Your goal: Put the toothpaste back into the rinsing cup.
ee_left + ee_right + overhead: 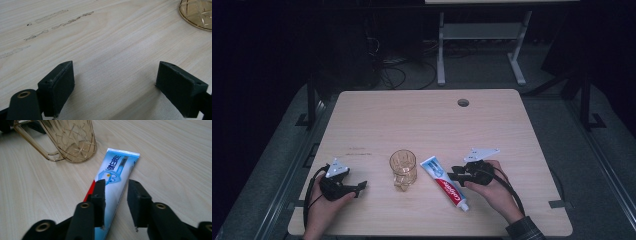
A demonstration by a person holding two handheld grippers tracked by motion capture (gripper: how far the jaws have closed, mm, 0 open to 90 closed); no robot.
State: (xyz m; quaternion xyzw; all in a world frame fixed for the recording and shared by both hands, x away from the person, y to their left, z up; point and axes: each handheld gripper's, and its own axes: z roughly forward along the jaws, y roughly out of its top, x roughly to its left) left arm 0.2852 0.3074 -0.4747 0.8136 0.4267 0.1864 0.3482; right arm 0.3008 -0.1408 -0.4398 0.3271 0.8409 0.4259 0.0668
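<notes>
Pale wooden counter [377, 115] carries a blue-and-white toothpaste tube [115, 173] lying flat beside an amber glass mug [71, 140], long axis running between the right tool's [116, 192] part-open jaws, gripping nothing.

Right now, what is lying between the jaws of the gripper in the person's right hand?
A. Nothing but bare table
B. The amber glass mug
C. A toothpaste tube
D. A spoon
C: the right gripper view shows the right gripper with its jaws standing either side of the blue-and-white toothpaste tube, which lies flat on the table.
</notes>
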